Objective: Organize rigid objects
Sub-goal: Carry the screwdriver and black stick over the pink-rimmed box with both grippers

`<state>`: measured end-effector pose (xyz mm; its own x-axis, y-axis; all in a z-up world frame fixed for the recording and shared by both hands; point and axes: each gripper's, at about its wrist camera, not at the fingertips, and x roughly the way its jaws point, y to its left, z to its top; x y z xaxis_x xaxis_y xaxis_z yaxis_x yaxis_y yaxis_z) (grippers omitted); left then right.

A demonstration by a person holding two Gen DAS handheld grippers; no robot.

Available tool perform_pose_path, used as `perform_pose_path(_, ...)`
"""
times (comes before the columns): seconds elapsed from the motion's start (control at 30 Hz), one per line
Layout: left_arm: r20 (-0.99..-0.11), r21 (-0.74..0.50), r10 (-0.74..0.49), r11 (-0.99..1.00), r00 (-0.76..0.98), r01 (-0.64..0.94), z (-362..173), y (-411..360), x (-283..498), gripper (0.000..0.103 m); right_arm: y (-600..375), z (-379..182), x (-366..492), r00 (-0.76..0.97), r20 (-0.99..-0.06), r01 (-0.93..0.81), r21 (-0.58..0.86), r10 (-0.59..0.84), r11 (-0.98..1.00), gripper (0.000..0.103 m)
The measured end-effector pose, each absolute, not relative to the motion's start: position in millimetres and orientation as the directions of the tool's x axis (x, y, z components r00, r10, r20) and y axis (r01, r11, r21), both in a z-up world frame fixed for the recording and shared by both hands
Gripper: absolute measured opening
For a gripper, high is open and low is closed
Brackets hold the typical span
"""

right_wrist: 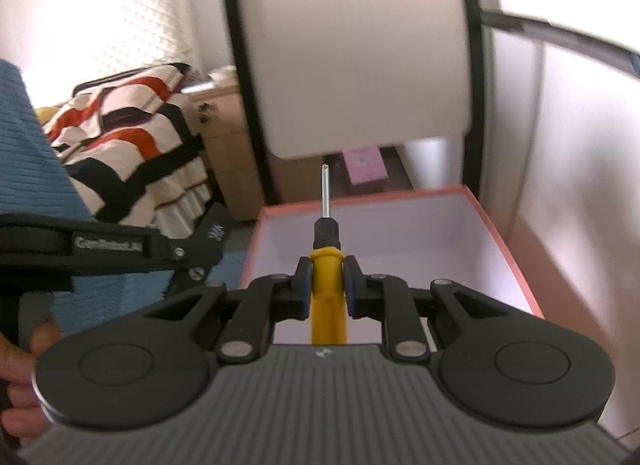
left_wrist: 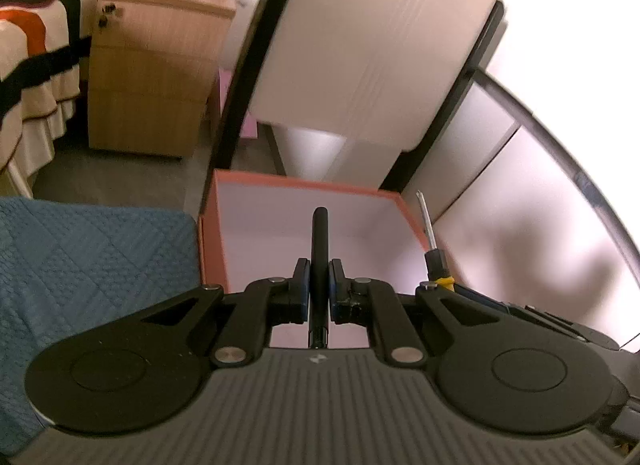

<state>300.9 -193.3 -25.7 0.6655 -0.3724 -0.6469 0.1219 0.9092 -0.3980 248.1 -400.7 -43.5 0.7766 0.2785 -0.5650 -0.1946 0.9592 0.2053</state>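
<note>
My left gripper (left_wrist: 319, 281) is shut on a slim black pen-like stick (left_wrist: 320, 241) and holds it over the open orange box (left_wrist: 304, 185), whose inside is pale and bare. My right gripper (right_wrist: 327, 279) is shut on a yellow-handled screwdriver (right_wrist: 328, 297) with a black collar and a steel shaft pointing forward, over the same box (right_wrist: 360, 201). The screwdriver tip also shows in the left wrist view (left_wrist: 426, 221), at the box's right edge. The left gripper's body shows in the right wrist view (right_wrist: 120, 245), to the left of the box.
A blue quilted cloth (left_wrist: 88, 257) lies left of the box. A grey chair back with black frame (left_wrist: 360, 45) stands behind it. A wooden cabinet (left_wrist: 152, 77) and a striped bed (left_wrist: 36, 45) are at the left. A pale panel wall (left_wrist: 540, 205) is at the right.
</note>
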Motion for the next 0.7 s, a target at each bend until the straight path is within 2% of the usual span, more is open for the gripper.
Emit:
perform_pose_path(0.37, -0.754, -0.371, -0.366, 0.923, 0.546, 0.106, -90, -242, 325, 0.012, -437, -118, 260, 0.687, -0.678, -0.100, 0.269, 0.262, 0.958, 0.019)
perform_pose_path(0.7, -0.789, -0.381, -0.374, 0.920, 0.488, 0.089, -126, -259, 334, 0.012, -440, -152, 272, 0.619, -0.736, -0.087, 0.282, 0.273, 0.956, 0.020)
